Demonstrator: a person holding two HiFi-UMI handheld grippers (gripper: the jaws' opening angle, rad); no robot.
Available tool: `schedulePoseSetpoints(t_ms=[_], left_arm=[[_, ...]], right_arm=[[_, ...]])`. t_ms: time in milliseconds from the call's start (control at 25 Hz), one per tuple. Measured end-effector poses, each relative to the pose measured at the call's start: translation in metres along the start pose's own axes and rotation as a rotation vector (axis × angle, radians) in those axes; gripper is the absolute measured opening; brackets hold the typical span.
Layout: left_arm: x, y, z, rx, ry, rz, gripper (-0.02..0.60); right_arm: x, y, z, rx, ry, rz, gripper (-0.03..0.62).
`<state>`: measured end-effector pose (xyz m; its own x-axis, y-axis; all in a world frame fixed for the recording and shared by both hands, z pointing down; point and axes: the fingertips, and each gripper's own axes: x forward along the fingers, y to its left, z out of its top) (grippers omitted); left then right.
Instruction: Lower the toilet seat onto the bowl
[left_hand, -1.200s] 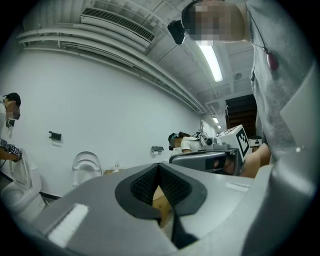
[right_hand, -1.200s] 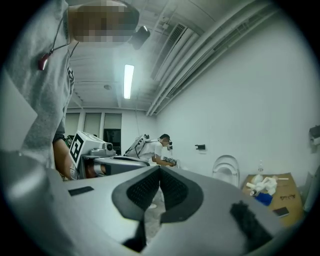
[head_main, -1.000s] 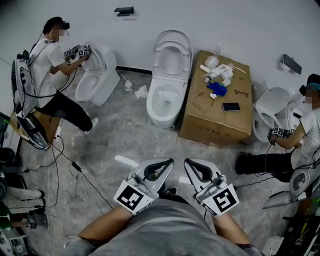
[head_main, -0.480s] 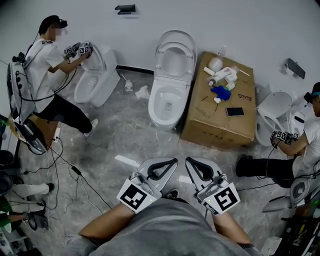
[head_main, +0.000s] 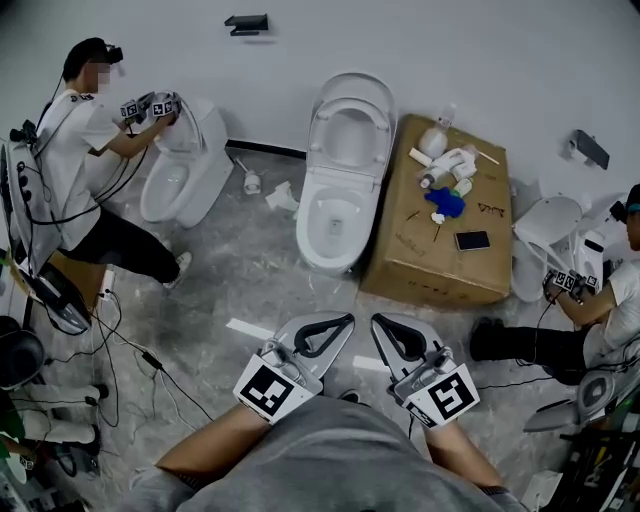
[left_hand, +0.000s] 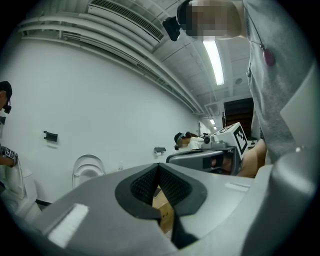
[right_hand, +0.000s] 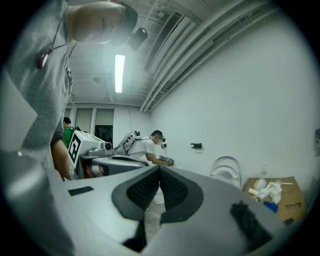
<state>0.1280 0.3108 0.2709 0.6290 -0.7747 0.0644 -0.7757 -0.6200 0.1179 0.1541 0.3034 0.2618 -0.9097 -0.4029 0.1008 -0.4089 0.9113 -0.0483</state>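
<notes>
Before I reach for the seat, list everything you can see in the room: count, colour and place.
toilet: one, white, centre, against the wall; seat raised
side toilets: two, white, far left and far right
cardboard box: one, brown, right of the centre toilet
phone: one, dark, on the box
cloth: one, blue, on the box
white items: several, on the box's far end; kinds unclear
wall fixtures: two, dark, on the wall
tape strip: one, white, on the floor ahead of the left gripper
cables: several, black, on the floor at left
other people: two, one at each side toilet
left gripper: one, grey, bottom centre, shut, empty
right gripper: one, grey, bottom centre, shut, empty
</notes>
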Motion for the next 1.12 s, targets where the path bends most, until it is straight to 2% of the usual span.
schedulePoseSetpoints(t_ms=[600, 880, 1120], left_arm=[[-0.007, 0.101, 0.001, -0.040, 0.007, -0.060, 0.009], [-0.001, 0.134, 0.002, -0.046, 0.020, -0.080, 0.009], [0.018, 0.152, -0.002, -0.046, 0.031, -0.080, 0.009]], right_arm=[[0.095, -0.019, -0.002, 0.013, 0.035, -0.069, 0.015], [0.123, -0.029, -0.004, 0.015, 0.048, -0.088, 0.015], [0.137, -0.054, -0.008, 0.025, 0.049, -0.091, 0.015]])
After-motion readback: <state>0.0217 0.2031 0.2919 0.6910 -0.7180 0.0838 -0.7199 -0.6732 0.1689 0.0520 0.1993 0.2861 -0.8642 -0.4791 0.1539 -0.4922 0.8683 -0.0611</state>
